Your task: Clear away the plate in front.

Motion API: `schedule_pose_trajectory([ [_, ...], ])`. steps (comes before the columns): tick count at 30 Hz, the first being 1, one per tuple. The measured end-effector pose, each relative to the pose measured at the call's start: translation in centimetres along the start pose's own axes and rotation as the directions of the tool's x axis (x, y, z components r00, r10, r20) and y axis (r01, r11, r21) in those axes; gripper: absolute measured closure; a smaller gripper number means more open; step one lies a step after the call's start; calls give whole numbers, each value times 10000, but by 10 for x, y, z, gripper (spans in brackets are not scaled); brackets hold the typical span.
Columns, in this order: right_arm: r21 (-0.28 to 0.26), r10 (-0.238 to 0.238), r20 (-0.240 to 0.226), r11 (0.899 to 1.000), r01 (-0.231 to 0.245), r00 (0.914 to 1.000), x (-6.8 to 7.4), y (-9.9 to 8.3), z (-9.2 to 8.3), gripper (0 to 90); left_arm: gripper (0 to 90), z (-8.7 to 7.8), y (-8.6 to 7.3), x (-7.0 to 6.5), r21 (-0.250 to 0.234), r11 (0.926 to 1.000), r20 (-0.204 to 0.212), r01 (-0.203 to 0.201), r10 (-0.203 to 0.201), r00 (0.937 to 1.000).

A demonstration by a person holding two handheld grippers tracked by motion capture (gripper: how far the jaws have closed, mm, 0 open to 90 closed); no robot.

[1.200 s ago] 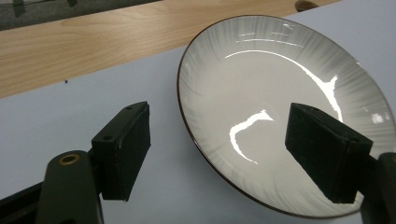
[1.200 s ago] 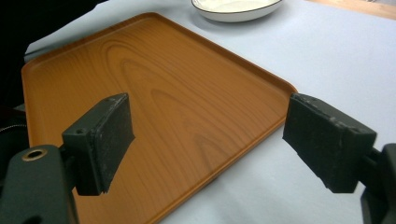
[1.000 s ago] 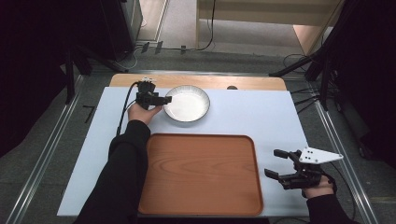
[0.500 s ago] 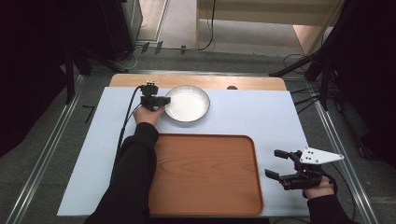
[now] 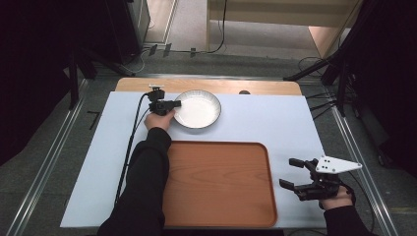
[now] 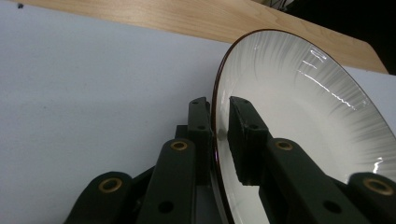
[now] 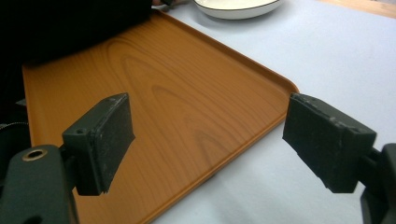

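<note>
From above, my left gripper (image 5: pixel 173 104) sits at the left rim of the white plate (image 5: pixel 197 109), which rests at the far side of the table (image 5: pixel 275 123), beyond the wooden tray (image 5: pixel 216 182). My right gripper (image 5: pixel 294 173) hovers just right of the tray, spread wide.

Along my left gripper (image 6: pixel 219 135), the jaws have just been closing and pinch the plate's (image 6: pixel 303 112) rim between them.

Along my right gripper (image 7: pixel 205 140), nothing lies between the jaws, over the tray's (image 7: pixel 177 107) corner.
</note>
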State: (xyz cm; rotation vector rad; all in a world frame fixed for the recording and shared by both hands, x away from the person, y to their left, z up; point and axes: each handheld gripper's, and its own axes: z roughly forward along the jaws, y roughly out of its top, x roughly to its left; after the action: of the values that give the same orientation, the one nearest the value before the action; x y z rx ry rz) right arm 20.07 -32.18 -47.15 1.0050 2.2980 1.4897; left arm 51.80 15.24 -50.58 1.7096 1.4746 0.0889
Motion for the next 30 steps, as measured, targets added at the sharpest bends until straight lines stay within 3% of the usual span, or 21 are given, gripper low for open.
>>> schedule_pose_trajectory([
  [3,40,-26,-8,10000,26,10000,0,0,0,170,817,-1,0,1,-13,9998,96,190,-190,9998],
  [6,63,-10,9,10000,10,10000,0,0,0,170,852,-6,0,3,-364,9959,588,823,-801,9951],
  [11,89,-3,16,10000,3,10000,0,0,0,170,855,-9,1,0,-382,9959,501,817,-798,9956],
  [17,48,31,73,10000,-31,10000,-1,-1,-2,170,850,-14,1,-2,-518,9896,750,1344,-1304,9886],
  [21,33,-36,106,10000,35,9999,0,0,-2,170,845,-19,3,-5,-671,9896,755,1272,-1221,9896],
  [24,11,-25,119,10000,25,9999,0,0,-2,170,845,-26,5,-3,-831,9843,983,1556,-1473,9842],
  [30,59,-49,94,10000,48,9999,-1,0,-2,170,845,-43,12,-5,-940,9812,1372,1683,-1547,9784],
])
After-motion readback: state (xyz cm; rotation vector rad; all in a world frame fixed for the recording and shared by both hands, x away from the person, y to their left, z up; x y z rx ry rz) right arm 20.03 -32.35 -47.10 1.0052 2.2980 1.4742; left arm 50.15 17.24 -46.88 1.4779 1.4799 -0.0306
